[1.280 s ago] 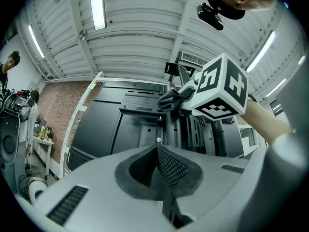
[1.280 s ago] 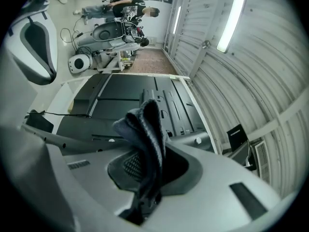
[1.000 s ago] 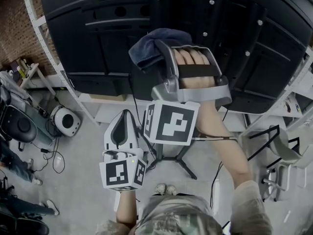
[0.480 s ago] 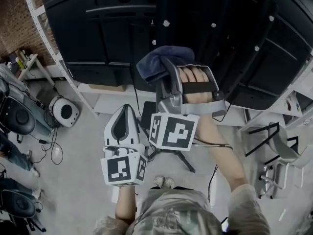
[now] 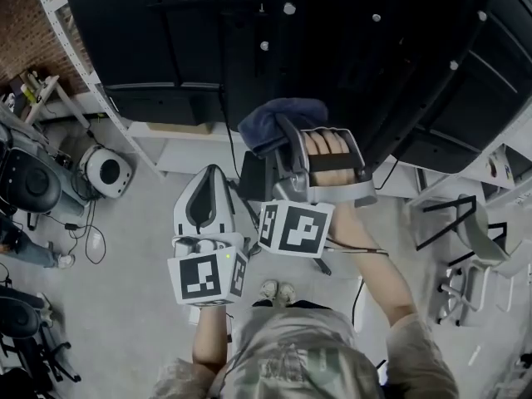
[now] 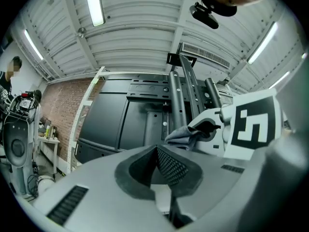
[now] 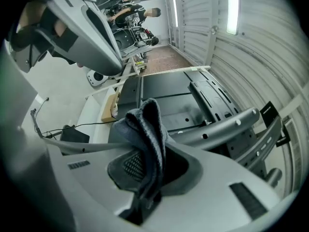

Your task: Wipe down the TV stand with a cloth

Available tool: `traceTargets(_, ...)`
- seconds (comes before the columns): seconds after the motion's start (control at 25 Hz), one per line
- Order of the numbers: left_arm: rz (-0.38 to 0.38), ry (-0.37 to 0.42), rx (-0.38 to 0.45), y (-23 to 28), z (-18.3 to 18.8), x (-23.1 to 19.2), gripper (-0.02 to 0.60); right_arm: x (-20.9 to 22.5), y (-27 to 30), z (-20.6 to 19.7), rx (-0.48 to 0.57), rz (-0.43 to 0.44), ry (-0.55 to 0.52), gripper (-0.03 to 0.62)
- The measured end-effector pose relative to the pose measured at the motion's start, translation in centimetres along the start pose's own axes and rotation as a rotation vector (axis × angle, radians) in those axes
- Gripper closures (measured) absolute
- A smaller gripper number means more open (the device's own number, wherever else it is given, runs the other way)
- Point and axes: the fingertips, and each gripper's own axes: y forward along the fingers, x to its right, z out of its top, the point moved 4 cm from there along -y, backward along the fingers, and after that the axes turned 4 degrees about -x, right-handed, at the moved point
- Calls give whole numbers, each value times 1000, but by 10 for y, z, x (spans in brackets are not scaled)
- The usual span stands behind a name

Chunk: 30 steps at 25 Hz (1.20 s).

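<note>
My right gripper (image 5: 281, 130) is shut on a blue-grey cloth (image 5: 278, 116), which is bunched at the lower edge of the big black TV back panel (image 5: 174, 48), beside the dark stand posts (image 5: 332, 65). In the right gripper view the cloth (image 7: 147, 127) hangs folded between the pads of the right gripper (image 7: 145, 161), with a grey stand bar (image 7: 227, 124) just beyond it. My left gripper (image 5: 209, 177) hangs lower and to the left, shut and empty. Its meeting pads (image 6: 166, 166) point at the panel, with the cloth (image 6: 181, 134) off to the right.
A white shelving frame (image 5: 75, 52) runs along the left. On the floor sit a round white device (image 5: 108, 171), cables (image 5: 87, 243) and a black box (image 5: 249, 185). A chair (image 5: 478, 239) stands at the right. My shoes (image 5: 277, 290) are below the grippers.
My right gripper has come down the black panel with the cloth, toward its lower edge. The left gripper has barely moved.
</note>
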Motion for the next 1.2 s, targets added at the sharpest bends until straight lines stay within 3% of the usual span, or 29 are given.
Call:
traceTargets(0.44,-12,-10,-41,1,-20,0,566,-69,5,-14,-20,136,74,537)
traceTargets(0.64,-34,-56,-53,4,-34,-1,566,-101,9,-19,-23,205,123,537)
traceTargets(0.88,-45,-37,-88,11,-47,1,567,-130,15,-28,-36,268,143,537)
traceTargets(1.2,-15,-52,-125,12,-67,-4,567,-182,17,-36,-55,383,158,537)
